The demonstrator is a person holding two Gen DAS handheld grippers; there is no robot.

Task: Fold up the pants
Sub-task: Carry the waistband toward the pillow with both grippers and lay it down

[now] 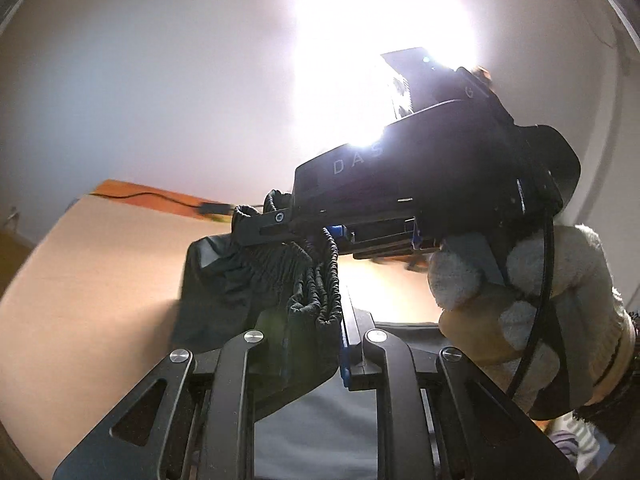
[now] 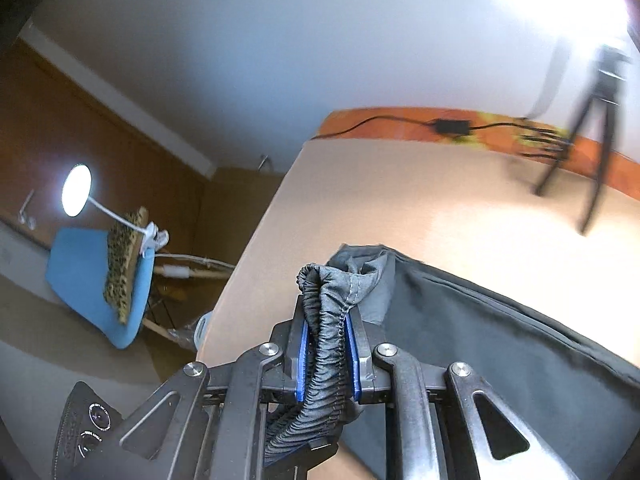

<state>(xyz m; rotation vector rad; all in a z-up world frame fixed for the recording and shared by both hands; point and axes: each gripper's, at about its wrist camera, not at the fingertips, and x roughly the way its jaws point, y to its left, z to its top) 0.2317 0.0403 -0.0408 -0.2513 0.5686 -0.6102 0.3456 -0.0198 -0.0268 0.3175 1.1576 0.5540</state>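
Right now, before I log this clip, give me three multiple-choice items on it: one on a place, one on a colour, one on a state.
1. Where is the black power adapter?
A. on the blue chair
B. on the orange strip at the table's far edge
C. inside the pants

2. What colour are the right hand-held gripper's finger pads?
A. blue
B. red
C. white

3. What state is the left hand-held gripper in?
A. open, empty
B. shut on the lamp
C. shut on the pants' waistband

Key: B, the adapter lies on the orange band; A, blue pads flank the elastic; C, gathered elastic sits between its fingers.
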